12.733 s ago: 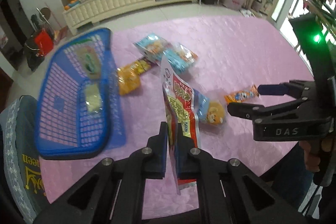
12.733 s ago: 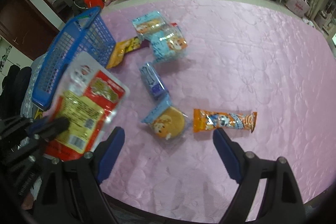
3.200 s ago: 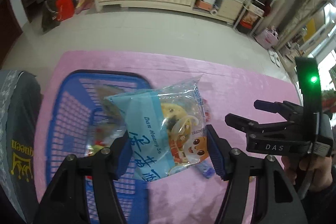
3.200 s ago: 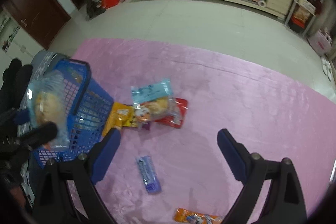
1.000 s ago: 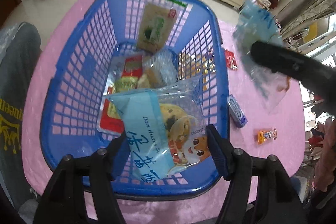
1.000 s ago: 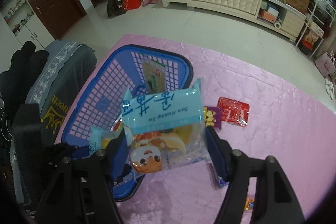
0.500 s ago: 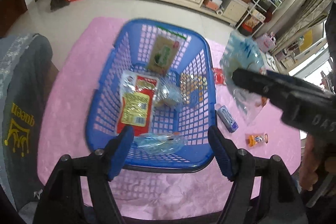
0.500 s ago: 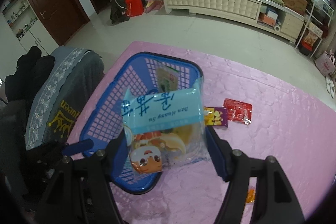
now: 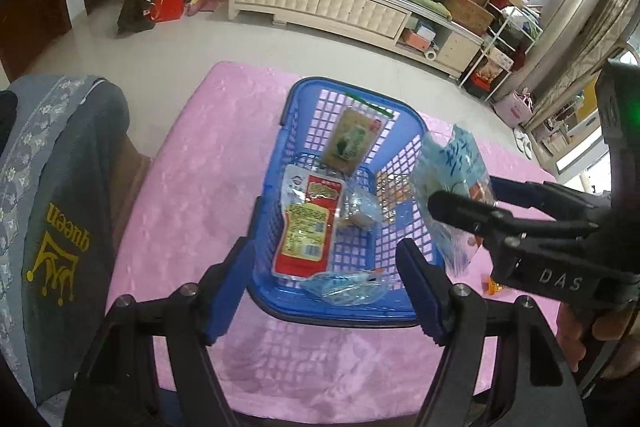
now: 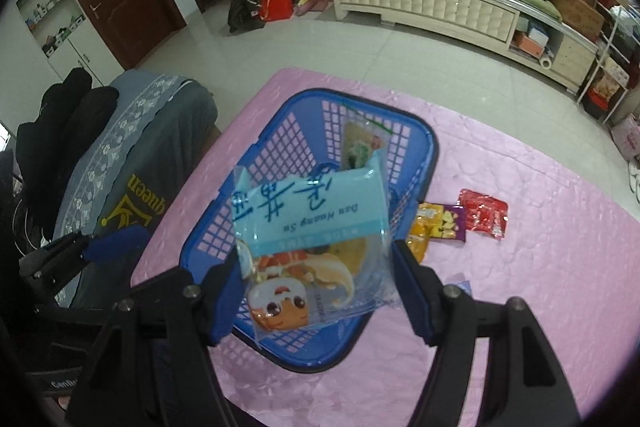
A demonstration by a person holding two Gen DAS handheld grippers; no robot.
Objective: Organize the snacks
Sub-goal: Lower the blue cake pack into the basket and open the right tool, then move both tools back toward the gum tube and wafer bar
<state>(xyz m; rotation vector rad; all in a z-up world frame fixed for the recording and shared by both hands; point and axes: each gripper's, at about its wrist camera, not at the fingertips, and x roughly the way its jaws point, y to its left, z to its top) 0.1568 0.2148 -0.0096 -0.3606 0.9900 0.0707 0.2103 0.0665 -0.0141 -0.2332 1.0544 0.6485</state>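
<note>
The light blue pastry packet (image 10: pixel 312 239) is clamped across its width by the right gripper (image 10: pixel 316 291), above the blue basket (image 10: pixel 200 247). It is best lowered over the free mesh floor before being released. The left gripper (image 9: pixel 324 287) is spread wide and empty. Loose packets behind the held one are partly hidden

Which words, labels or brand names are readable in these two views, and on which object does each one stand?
"Dan Huang Su": light blue band of the clear snack bag clamped in the right gripper.
"DAS": black body of the right gripper, in the left wrist view.
"queen", yellow, with a crown: grey cloth draped beside the pink table.
Red and yellow snack packet in the blue plastic basket: print too small to read.
</note>
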